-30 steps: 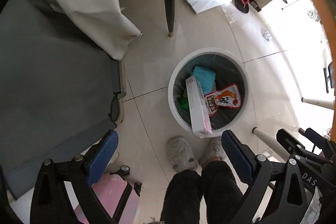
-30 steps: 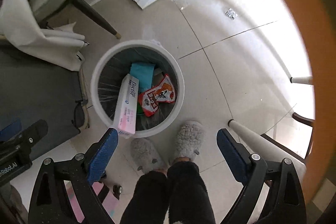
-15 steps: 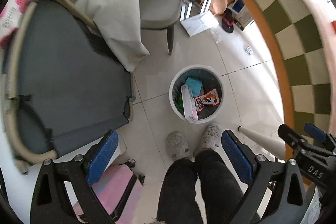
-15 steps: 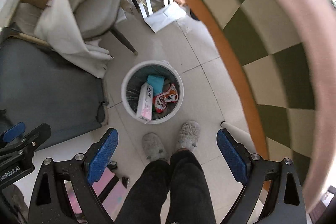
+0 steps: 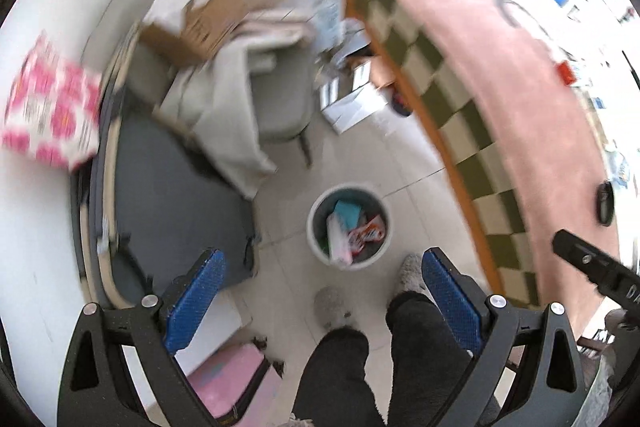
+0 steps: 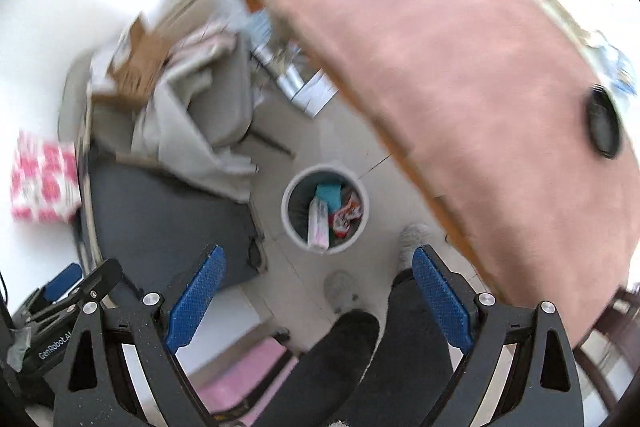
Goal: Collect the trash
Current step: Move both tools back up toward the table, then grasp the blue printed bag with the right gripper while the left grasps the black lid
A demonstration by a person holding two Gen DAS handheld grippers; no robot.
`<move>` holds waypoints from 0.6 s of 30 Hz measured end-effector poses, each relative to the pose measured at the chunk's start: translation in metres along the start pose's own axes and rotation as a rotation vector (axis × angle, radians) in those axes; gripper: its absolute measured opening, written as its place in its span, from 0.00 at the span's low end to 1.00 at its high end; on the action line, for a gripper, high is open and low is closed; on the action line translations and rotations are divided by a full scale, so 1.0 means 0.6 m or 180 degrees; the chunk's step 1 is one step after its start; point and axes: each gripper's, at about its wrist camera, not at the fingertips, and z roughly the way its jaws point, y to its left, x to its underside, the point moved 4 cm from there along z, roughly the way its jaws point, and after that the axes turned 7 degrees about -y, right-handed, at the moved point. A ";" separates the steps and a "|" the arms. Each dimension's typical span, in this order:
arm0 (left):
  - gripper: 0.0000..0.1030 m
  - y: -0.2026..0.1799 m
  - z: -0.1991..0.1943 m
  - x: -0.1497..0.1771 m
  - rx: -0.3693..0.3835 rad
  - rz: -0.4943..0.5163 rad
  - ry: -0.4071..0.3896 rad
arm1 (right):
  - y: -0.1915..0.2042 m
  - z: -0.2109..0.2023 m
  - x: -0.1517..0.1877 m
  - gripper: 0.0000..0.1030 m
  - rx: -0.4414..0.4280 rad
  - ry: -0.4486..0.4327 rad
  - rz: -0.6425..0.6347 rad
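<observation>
A white round trash bin (image 5: 316,247) (image 6: 289,223) stands on the tiled floor far below both grippers. Inside it lie a long white-and-pink box (image 5: 339,241) (image 6: 318,226), a teal packet (image 5: 347,213) (image 6: 328,194) and a red-and-white snack bag (image 5: 370,234) (image 6: 347,213). My left gripper (image 5: 320,291) is open and empty, high above the floor. My right gripper (image 6: 318,283) is open and empty, also high up. The right gripper's body (image 5: 600,273) shows in the left wrist view, and the left gripper's body (image 6: 68,291) in the right wrist view.
A pink tablecloth with a checked edge (image 5: 520,99) (image 6: 460,87) covers a table at the right, bearing a dark oval object (image 6: 603,126) and blurred items. A grey chair with white cloth and cardboard (image 5: 224,19), a dark grey cot (image 5: 172,195) and the person's slippered feet (image 5: 332,307) are below.
Both grippers have risen well above the bin, which looks much smaller now. The tabletop has come into view at the right. Both stay open and empty.
</observation>
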 end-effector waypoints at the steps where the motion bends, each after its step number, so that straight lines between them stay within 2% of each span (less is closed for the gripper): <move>1: 0.98 -0.026 -0.003 -0.017 0.0010 0.0070 -0.0044 | -0.034 -0.014 -0.015 0.93 0.0025 -0.0037 0.0131; 3: 0.98 -0.091 -0.006 -0.053 0.0029 0.0262 -0.0110 | -0.099 -0.039 -0.040 0.93 0.0100 -0.0108 0.0370; 7: 1.00 -0.220 0.019 -0.117 0.0040 0.0528 -0.0156 | -0.300 -0.076 -0.108 0.94 0.0435 -0.0232 0.0906; 10: 1.00 -0.320 0.060 -0.162 0.0020 0.0717 -0.0113 | -0.427 -0.082 -0.166 0.94 0.0713 -0.0256 0.1048; 13: 1.00 -0.417 0.104 -0.200 -0.0005 0.0853 -0.0028 | -0.537 -0.062 -0.221 0.94 0.0858 -0.0233 0.1195; 18: 1.00 -0.555 0.163 -0.238 0.0023 0.1054 0.0135 | -0.662 -0.004 -0.290 0.94 0.0897 -0.0189 0.1430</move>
